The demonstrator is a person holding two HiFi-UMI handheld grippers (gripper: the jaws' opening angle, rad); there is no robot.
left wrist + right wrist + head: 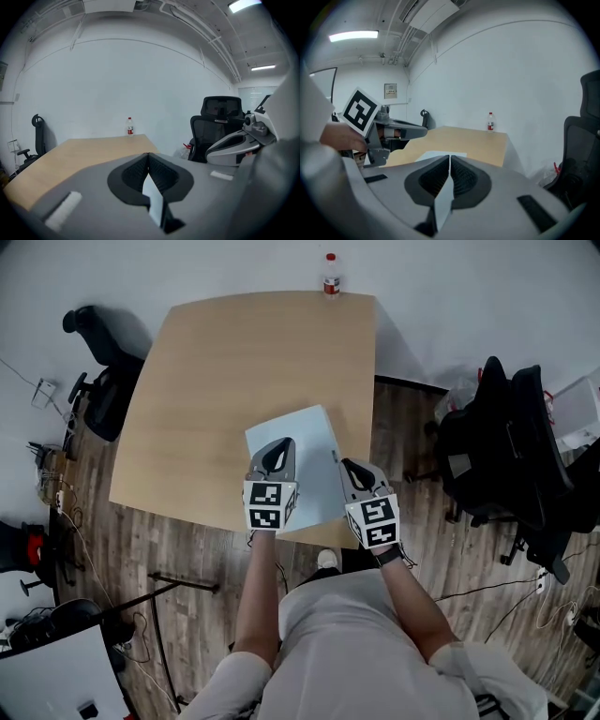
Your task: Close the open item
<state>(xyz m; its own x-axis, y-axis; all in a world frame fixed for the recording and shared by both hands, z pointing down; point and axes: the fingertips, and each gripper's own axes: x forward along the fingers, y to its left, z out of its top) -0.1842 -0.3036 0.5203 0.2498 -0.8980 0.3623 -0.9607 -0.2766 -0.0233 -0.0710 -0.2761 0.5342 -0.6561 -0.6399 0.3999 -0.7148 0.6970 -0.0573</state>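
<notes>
2 claws shut | L claw [279,446] over pale flat item [314,451] | R claw [346,466] at its rt edge

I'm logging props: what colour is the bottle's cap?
Red cap on the bottle; the head view shows it best.

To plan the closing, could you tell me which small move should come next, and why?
Probably open the right gripper and lower it to the pale blue flat item's right edge. It and the left gripper are both above that item, jaws together, gripping nothing.
</notes>
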